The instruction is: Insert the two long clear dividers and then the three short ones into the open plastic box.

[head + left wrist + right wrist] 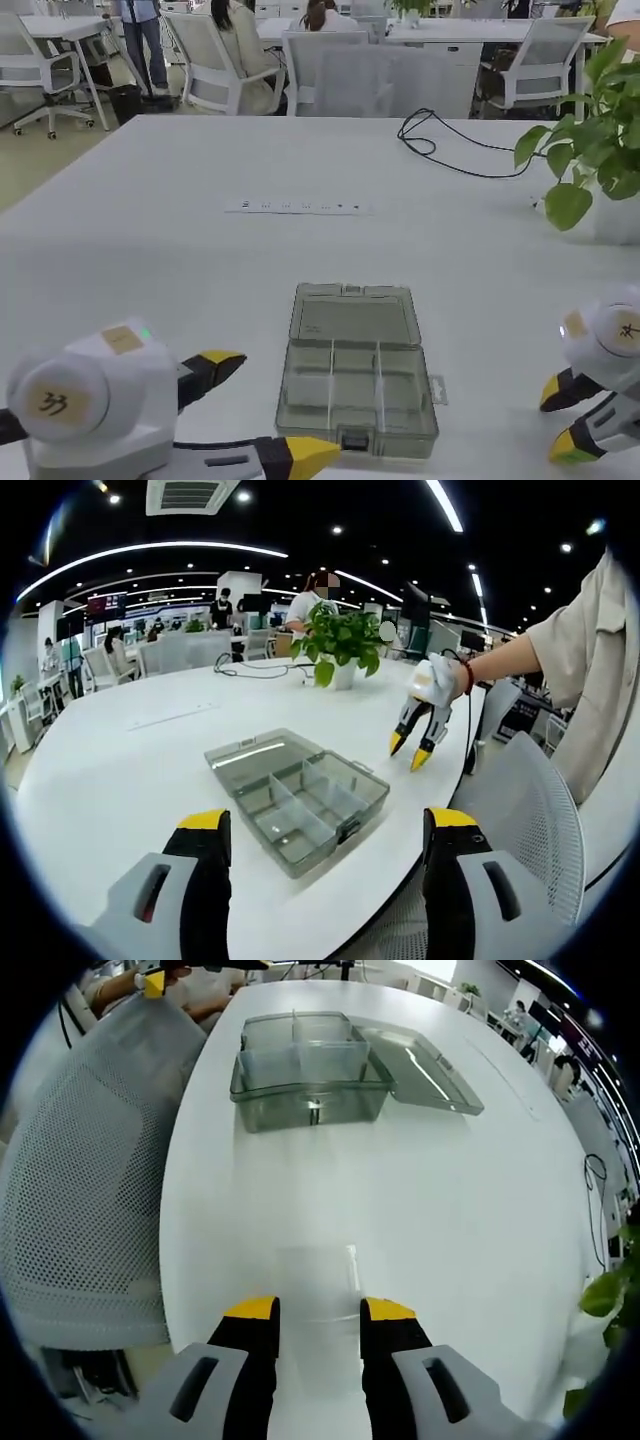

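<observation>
**Flanking an open box at the workbench**

A clear plastic box (300,425) sits open on the white table (200,270) close to its near edge, with its lid (352,315) laid flat on the far side. Clear dividers (333,385) stand upright in the base and split it into compartments; their exact number is hard to make out through the tinted plastic.

The left gripper (270,405) hovers just left of the box. Its yellow-tipped jaws are spread wide and hold nothing. In the left gripper view the box lies straight ahead between the two tips, which touch neither wall.

The right gripper (555,425) is well apart from the box on the right, near the table's edge, with its jaws parted. In the right gripper view a faint clear piece (315,1280) shows just ahead of and between the tips, over the bare tabletop. Whether the jaws pinch it or it merely lies on the table cannot be told.

Farther back on the table are a thin white strip (300,207), a looped black cable (440,150) and a leafy plant (590,140) at the right edge. A grey mesh chair (80,1180) stands at the near side of the table, and people sit at desks beyond.
</observation>
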